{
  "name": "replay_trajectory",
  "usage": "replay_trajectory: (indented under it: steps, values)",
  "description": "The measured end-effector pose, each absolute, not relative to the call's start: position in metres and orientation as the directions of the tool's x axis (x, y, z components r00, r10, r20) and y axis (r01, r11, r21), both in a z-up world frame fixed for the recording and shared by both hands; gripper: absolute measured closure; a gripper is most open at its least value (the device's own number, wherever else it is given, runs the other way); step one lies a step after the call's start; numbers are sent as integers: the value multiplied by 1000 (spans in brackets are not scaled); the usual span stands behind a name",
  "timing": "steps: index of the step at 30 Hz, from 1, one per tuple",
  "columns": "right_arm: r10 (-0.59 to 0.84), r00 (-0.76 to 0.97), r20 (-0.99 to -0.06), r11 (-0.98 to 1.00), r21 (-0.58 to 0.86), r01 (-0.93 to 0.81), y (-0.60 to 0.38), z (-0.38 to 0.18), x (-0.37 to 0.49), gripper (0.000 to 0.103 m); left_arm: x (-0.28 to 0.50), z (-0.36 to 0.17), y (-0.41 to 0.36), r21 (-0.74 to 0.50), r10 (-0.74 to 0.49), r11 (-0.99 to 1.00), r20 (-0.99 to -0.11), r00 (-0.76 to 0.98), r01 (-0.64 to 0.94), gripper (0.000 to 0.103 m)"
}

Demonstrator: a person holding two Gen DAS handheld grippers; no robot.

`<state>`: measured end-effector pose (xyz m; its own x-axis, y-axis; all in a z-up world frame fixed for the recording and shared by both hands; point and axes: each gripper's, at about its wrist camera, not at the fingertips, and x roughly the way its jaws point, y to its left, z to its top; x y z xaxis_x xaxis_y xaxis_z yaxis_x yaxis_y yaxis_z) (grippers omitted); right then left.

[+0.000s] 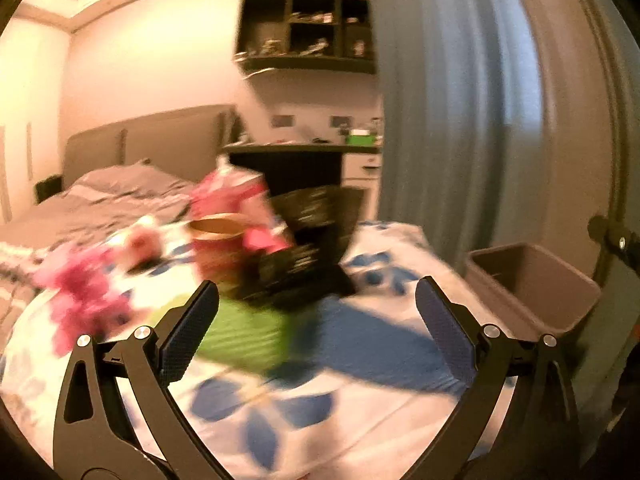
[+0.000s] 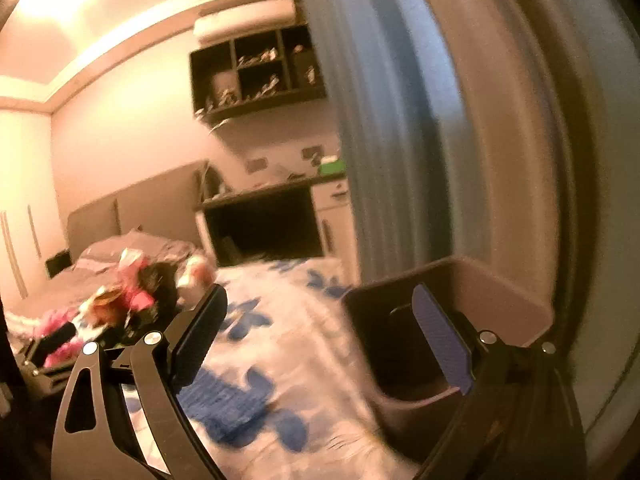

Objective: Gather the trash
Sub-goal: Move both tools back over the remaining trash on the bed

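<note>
Your left claw [image 1: 318,312] stands with its jaws wide apart and nothing between them, aimed at the trash pile [image 1: 248,248] on the bed [image 1: 380,364]. Blur smears that pile, so you cannot tell the long axis or heading of any single piece; as a heap it spreads sideways across the floral bedspread, with pink wrappers [image 1: 80,300] to the left, a brown cup-like piece [image 1: 218,248] with its open rim upward in the middle, black packaging [image 1: 316,236] to the right, and something green [image 1: 248,340] nearest the claw. Your right claw [image 2: 320,322] is also spread with nothing in it, and the brown bin [image 2: 472,320] sits just behind its right finger, beside the bed and below the blue curtain [image 2: 380,120].
</note>
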<state>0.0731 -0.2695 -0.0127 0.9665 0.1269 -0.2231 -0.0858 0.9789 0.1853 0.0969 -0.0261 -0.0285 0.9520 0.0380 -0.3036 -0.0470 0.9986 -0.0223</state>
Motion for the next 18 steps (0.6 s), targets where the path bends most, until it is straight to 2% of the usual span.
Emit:
replay_trajectory:
  steps: [5, 10, 18]
  values:
    - [192, 929, -316, 977, 156, -149, -227, -38, 83, 13, 80, -31, 17, -61, 120, 987, -313, 942, -146, 6]
    - [249, 874, -417, 968, 140, -209, -192, -66, 95, 13, 67, -34, 34, -60, 140, 984, -307, 941, -166, 6]
    - [257, 829, -496, 966, 117, -230, -167, -86, 117, 13, 66, -42, 42, -69, 135, 984, -315, 939, -165, 6]
